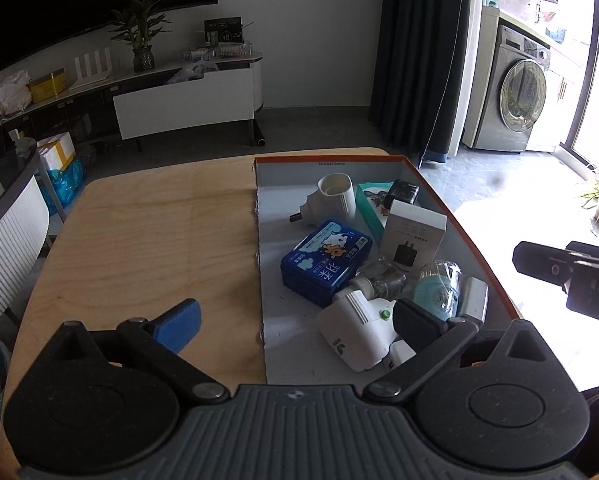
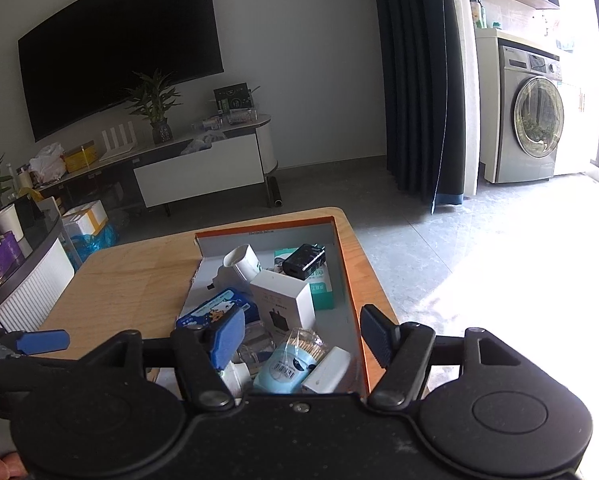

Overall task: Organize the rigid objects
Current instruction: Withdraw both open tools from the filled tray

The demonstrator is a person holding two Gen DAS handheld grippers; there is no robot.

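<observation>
The open box [image 1: 451, 208], grey inside with an orange rim, sits on the right half of the wooden tabletop [image 1: 147, 232], and the rigid objects lie heaped in it. At the far end a white plug-in holder [image 1: 335, 200] lies on its side beside a teal carton [image 1: 373, 204] with a black charger [image 1: 401, 194] on top. Nearer, a white charger box [image 1: 413, 236] stands tilted next to a blue tin [image 1: 325, 262] with cartoon print. Nearest, a white adapter with a green dot [image 1: 359, 328], a clear tub of cotton swabs [image 1: 437, 288] and a small white block [image 1: 475, 298] crowd the right corner.

The left gripper [image 1: 295, 320] hangs over the box's left wall, its fingers spread as wide as they go and holding nothing; the blue-padded finger [image 1: 181, 324] is above bare wood, the other above the adapter. The right gripper [image 2: 303, 332] hovers above the near right corner, fingers partly apart and empty, one over the tin, one outside the orange rim.

Beyond the tabletop are a dark television [image 2: 119, 44], a potted plant [image 2: 155, 108] on a low cabinet [image 2: 199, 168], a dark curtain [image 2: 419, 80], and a washing machine [image 2: 531, 116].
</observation>
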